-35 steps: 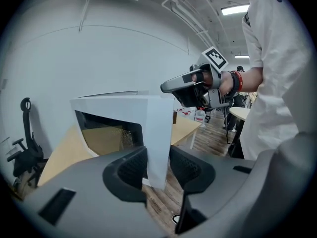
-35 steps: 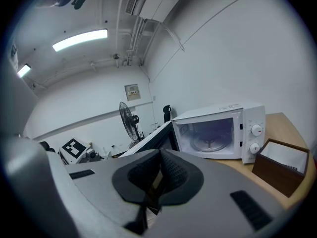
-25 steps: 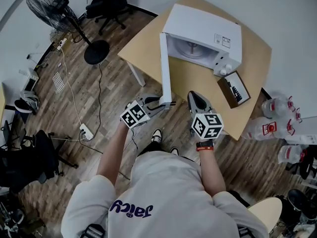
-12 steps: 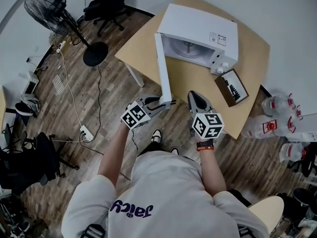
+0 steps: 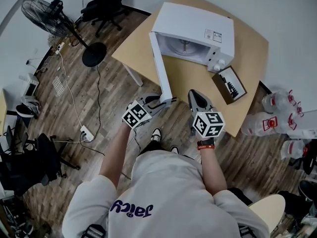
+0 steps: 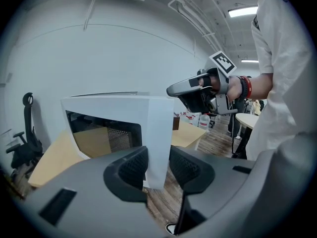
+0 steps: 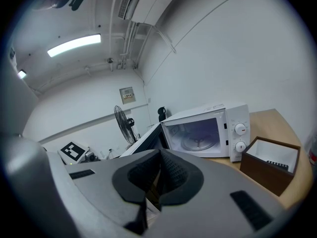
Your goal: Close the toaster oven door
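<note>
The toaster oven (image 5: 195,24) is a white box standing upright, ahead of both pairs of jaws, with its front cavity open. A round glass plate (image 7: 197,142) lies inside, and two white knobs (image 7: 240,129) sit on the panel to the cavity's right. Its door (image 5: 159,66), white outside with a dark window, is hinged at the cavity's left and swung wide open. It stands upright, and its free end lies between the jaws of the left gripper (image 6: 157,168), whose pads press both faces. Seen from the right gripper (image 7: 159,182), the oven stands beyond the closed jaws and slightly to their right.
</note>
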The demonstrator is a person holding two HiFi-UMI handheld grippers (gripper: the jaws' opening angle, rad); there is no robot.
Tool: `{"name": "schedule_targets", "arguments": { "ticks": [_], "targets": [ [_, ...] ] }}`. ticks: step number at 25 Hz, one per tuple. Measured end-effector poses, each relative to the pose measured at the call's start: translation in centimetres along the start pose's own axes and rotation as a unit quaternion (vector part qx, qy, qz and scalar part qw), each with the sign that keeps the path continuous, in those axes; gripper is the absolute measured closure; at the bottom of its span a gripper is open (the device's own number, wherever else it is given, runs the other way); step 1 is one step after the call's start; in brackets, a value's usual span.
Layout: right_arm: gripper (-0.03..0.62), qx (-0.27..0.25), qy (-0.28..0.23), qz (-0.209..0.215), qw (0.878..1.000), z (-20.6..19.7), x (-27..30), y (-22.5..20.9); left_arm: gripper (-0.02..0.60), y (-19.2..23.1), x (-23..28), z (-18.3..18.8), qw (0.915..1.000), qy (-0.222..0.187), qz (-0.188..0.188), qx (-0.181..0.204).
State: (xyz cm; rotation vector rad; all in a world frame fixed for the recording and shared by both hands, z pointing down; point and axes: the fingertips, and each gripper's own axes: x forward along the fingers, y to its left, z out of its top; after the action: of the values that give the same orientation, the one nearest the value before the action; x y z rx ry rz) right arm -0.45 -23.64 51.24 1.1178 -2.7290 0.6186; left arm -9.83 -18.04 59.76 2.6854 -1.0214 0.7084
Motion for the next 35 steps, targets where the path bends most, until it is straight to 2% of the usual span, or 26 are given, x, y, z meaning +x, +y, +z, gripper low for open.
{"name": "schedule_targets", "arguments": {
  "ticks": [14,35],
  "targets": [
    [0.582,0.012,-0.012,-0.01,1.0,0.4,-1.5,-1.6,0.433,-0.9,2.0,1.7,0.9998,-0.001,0.014,-0.016],
    [0.582,0.032,-0.036,-0.049,0.998,0.7,-4.3,-4.3,0.433,-1.5,5.6,3.6,0.9982,-0.004,0.041,-0.043]
  ]
}}
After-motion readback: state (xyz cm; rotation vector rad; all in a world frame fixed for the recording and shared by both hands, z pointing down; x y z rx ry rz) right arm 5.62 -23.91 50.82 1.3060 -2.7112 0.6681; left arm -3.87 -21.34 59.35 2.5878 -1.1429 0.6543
